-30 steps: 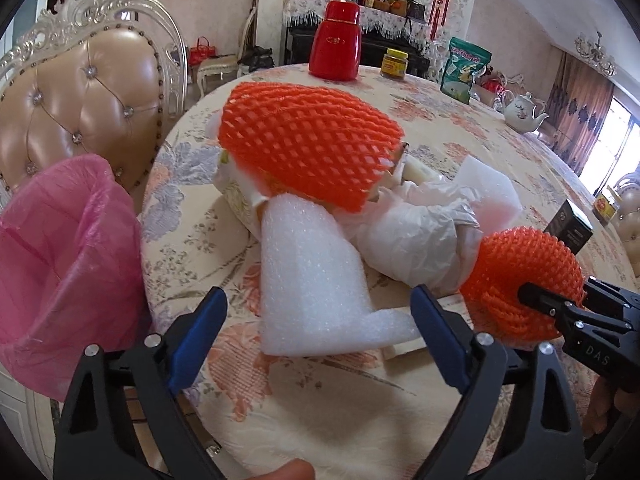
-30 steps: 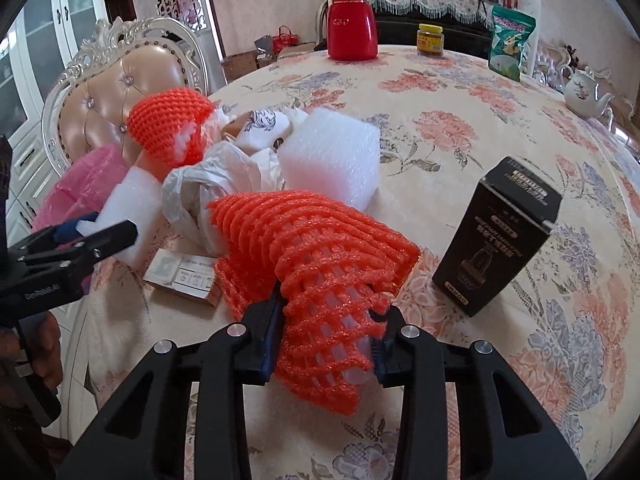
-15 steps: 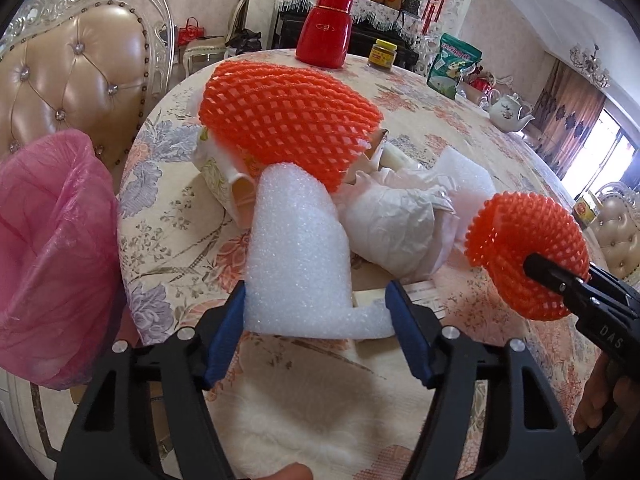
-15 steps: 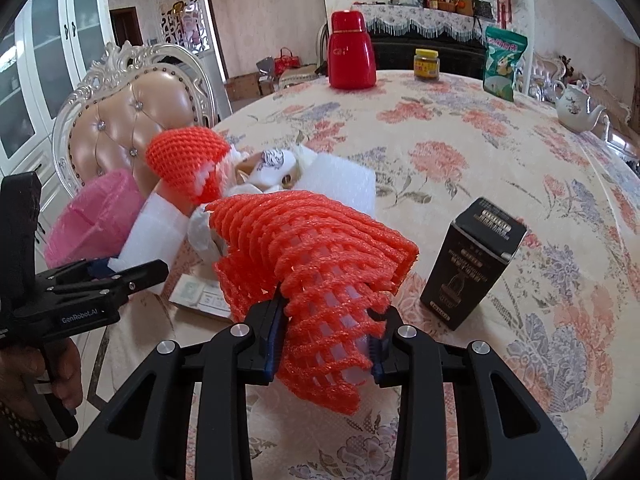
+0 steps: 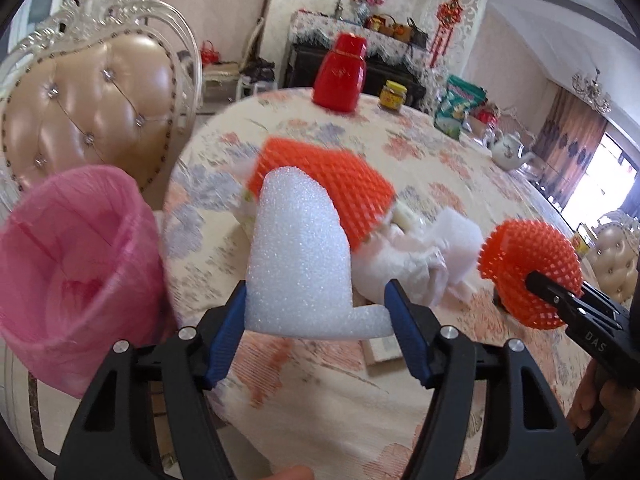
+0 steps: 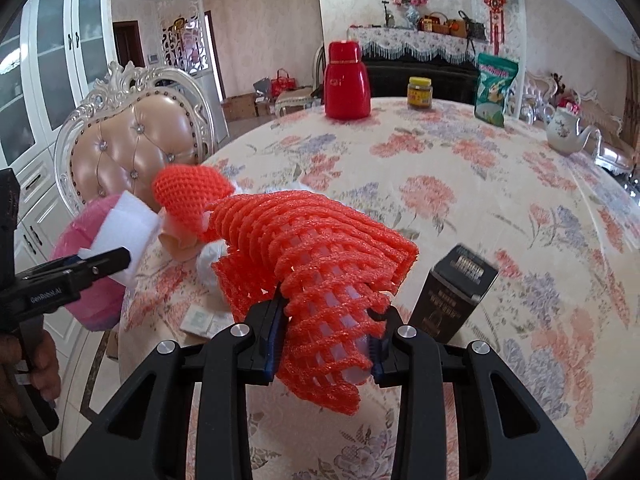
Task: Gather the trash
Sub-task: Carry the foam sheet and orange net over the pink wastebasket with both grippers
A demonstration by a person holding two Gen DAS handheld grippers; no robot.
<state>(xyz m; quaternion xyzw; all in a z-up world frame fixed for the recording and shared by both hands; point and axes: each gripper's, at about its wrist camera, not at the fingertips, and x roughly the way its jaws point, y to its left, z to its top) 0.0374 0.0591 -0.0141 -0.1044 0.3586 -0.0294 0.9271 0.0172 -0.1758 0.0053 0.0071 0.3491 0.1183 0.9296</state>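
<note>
At the right edge of the left wrist view, the right gripper (image 5: 560, 300) reads "DAS". At the left edge of the right wrist view, the left gripper (image 6: 108, 260) reads "GenRobot.AI".

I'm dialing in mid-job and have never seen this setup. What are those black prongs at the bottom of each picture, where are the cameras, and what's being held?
No robot arm here: a person holds a hand-held gripper in each hand, with a fisheye camera on each looking along its two fingers.

In the left view, the left hand-held gripper is closed on a white foam sheet, with a pink-lined bin off the table's edge to its left.

In the right view, the right hand-held gripper is closed on an orange foam net.

On the floral table lie more wrappers, a black box, a red flask, a jar and a teapot.
</note>
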